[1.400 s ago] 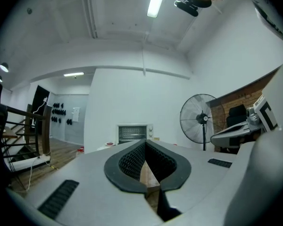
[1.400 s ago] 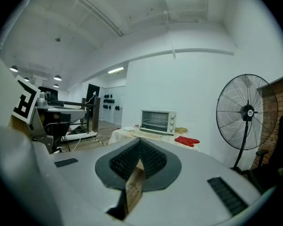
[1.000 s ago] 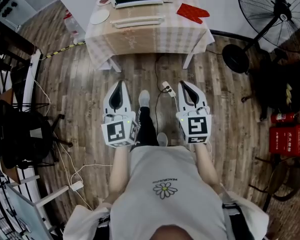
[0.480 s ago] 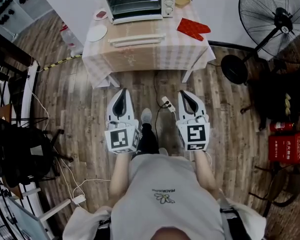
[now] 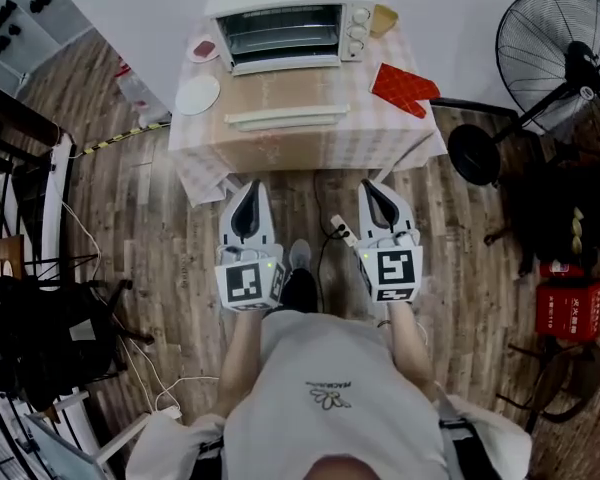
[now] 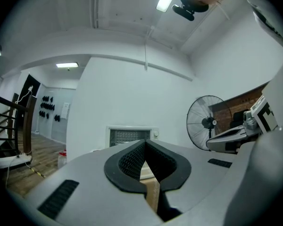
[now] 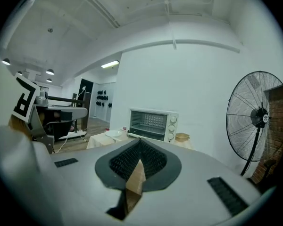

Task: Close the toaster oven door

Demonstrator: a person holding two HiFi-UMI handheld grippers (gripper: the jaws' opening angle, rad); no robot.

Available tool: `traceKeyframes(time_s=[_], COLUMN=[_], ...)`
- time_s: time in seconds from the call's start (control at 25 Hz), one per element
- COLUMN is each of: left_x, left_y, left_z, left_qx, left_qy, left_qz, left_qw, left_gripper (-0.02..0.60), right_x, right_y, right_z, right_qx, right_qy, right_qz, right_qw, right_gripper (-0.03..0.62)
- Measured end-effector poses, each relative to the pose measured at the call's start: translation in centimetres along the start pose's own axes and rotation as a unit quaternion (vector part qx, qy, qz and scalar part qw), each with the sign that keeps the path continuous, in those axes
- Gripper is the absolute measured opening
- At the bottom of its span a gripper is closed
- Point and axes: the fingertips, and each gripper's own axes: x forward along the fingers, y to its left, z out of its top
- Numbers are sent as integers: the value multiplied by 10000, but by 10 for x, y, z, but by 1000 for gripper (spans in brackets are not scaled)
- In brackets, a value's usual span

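toaster oven door (image 5: 284, 94) lies open; left gripper (image 5: 249, 188), right gripper (image 5: 371, 185) both closed.

The toaster oven (image 5: 290, 30) was white. The surface (image 5: 380, 140) showed pale beige checks. The mitt (image 5: 405, 88) was red, the plate (image 5: 197, 95) white, the fan (image 5: 565, 53) black, the floor (image 5: 160, 218) grey-brown planks.

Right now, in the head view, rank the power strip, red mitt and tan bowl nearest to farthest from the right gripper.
1. power strip: on the floor, just left of the right gripper.
2. red mitt: on the table, right side.
3. tan bowl: back right, beside the toaster oven.
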Motion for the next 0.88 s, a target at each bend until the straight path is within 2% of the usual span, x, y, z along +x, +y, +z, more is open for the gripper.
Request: traceKeyframes(time_s=[0.48, 0.72, 0.88], left_x=[111, 138, 144], left_y=[94, 111, 104], left_z=[-18, -35, -38], left_qx=[-201, -252, -93], left_qy=[161, 367, 427], left_qz=[79, 219, 236], left_qw=[9996, 9988, 9988], left_gripper=[15, 15, 15], right_x=[138, 173, 183], right_y=[-6, -18, -23], right_z=[22, 20, 21], right_qx=[135, 112, 103], right_qy=[162, 285, 139], right_qz=[-7, -68, 43], right_qw=[9998, 9995, 9998], right_gripper=[9, 9, 9])
